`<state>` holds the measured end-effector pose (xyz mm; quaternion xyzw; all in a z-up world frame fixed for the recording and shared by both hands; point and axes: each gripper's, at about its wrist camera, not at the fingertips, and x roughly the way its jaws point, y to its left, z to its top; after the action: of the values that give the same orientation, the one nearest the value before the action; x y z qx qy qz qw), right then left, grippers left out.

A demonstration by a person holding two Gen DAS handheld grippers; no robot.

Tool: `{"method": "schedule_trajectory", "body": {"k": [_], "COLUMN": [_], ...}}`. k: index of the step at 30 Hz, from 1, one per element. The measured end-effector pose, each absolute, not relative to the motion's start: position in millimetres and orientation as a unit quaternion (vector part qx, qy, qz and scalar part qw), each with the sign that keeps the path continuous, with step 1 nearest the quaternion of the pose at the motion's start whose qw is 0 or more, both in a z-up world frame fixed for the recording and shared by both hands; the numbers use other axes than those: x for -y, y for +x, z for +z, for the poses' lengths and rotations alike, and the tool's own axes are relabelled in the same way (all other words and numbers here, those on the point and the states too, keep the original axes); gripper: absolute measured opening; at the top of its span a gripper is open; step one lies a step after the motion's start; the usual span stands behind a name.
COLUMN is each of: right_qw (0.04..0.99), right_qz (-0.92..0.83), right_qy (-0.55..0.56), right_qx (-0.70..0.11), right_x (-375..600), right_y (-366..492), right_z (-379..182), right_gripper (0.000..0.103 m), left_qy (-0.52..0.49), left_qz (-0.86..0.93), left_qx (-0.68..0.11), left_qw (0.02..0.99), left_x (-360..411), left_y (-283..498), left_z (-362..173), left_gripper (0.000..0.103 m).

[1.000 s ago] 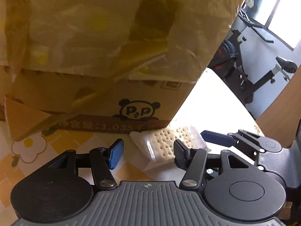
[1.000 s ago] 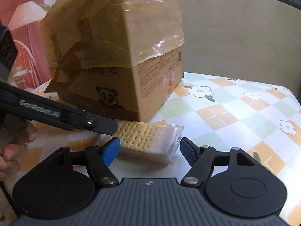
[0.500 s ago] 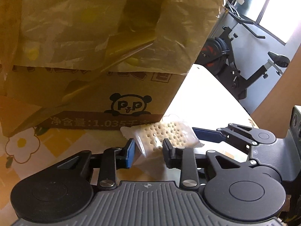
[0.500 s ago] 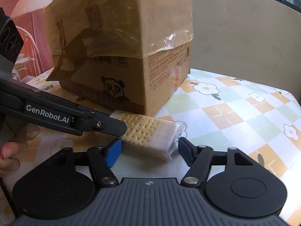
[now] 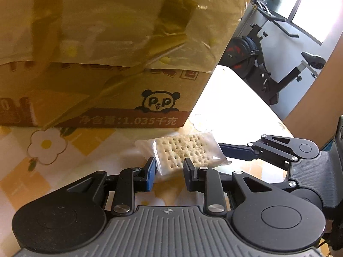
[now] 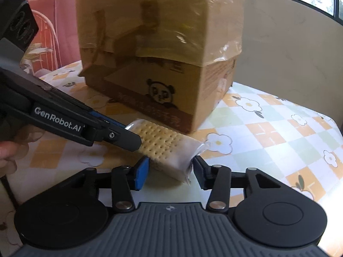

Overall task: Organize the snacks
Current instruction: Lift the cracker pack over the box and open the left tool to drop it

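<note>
A pack of crackers (image 5: 182, 150) in a clear wrapper lies just in front of a taped cardboard box (image 5: 107, 53) with a panda logo. My left gripper (image 5: 169, 171) is shut on the pack's near end. In the right wrist view it reaches in from the left, and its finger (image 6: 120, 137) covers one end of the cracker pack (image 6: 163, 147). My right gripper (image 6: 170, 171) straddles the other end with its jaws closing. The right pad brushes the wrapper's crimp, and the blue pad stands a sliver off the pack.
The cardboard box (image 6: 171, 53) stands on a table with a flower-checked cloth (image 6: 278, 128). An exercise bike (image 5: 268, 64) stands beyond the table's far edge. A person's hand (image 6: 6, 152) shows at the left. A pale curved wall (image 6: 289, 42) rises behind the table.
The left jaws have shut on the pack's end. The right jaws have narrowed around the other end, and both grippers have shifted sideways with the pack.
</note>
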<state>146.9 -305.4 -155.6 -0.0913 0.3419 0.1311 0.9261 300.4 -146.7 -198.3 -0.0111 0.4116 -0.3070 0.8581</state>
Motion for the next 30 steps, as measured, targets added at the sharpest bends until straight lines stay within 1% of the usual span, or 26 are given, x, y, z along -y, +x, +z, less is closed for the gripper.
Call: {"method": "schedule_trajectory", "body": {"k": [4,9,18,21,27,30], "right_qw": [0.933,0.946,0.965,0.969,0.969,0.966], "right_qz": [0.126,0.118,0.113,0.114,0.12,0.123], "right_qy": [-0.098,-0.108,-0.104,-0.098,-0.099,-0.096], "right_qx": [-0.324,-0.283,-0.212,-0.198,-0.194,-0.206], "right_x": [294.0,281.4,260.4,254.6,253.8,257.2], "right_y": [136.8,129.9,137.0,147.5,191.9,221.0], "right_z": [-141.4,-111.1,-32.1,-8.2,23.9,28.2], "right_gripper": [0.045,0.045,0.045,0.045,0.045,0.045], "left_qy": [-0.008,-0.013,-0.011,-0.017,-0.027,-0.025], "left_qz": [-0.312,-0.321,-0.318,-0.317,-0.313,-0.309], "left_qx": [-0.387,-0.337,-0.232,-0.207,-0.196,-0.211], "left_qw": [0.868,0.885,0.919,0.925,0.929,0.927], "left_x": [135.3,124.9,105.3,107.0,109.0,113.6], "left_y": [292.5,280.6,265.5,271.0,299.7,318.5], "left_z": [-184.3,-149.3,-73.4,-53.7,-21.8,-18.9], "left_gripper": [0.029,0.029,0.029,0.03,0.03,0.03]}}
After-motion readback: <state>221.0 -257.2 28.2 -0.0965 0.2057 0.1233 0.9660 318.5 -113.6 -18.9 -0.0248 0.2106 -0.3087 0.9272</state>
